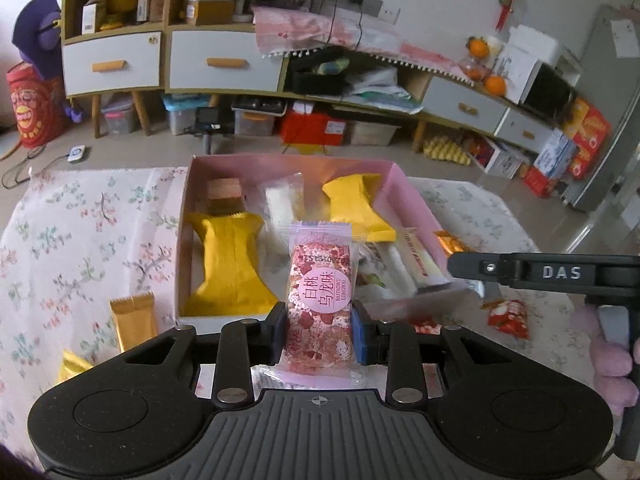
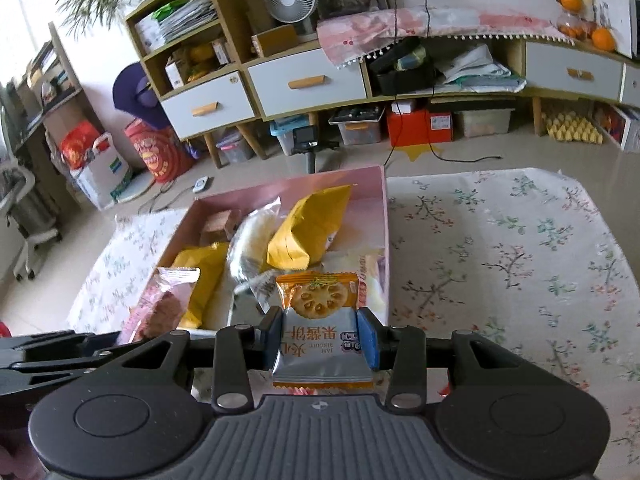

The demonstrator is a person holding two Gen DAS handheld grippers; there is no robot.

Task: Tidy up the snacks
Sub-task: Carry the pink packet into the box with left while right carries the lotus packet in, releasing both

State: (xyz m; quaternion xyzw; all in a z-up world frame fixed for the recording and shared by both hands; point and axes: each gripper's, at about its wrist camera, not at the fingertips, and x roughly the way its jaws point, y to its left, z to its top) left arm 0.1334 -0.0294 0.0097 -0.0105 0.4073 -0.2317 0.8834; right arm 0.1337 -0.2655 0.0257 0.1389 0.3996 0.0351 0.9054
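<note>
The pink box (image 1: 412, 196) already holds several snacks, the left gripper (image 1: 319, 334) clamps a pink packet (image 1: 319, 288), the right gripper (image 2: 319, 336) clamps a biscuit packet (image 2: 318, 320), and a few packets wait on the cloth (image 1: 80, 240).

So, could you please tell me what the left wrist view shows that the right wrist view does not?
Only the left wrist view: the left gripper shut on a pink snack pack, and a gold wrapper and a red packet lying on the floral cloth. Only the right wrist view: the right gripper shut on an orange jam biscuit pack. Both: the pink box holding yellow packs.
</note>
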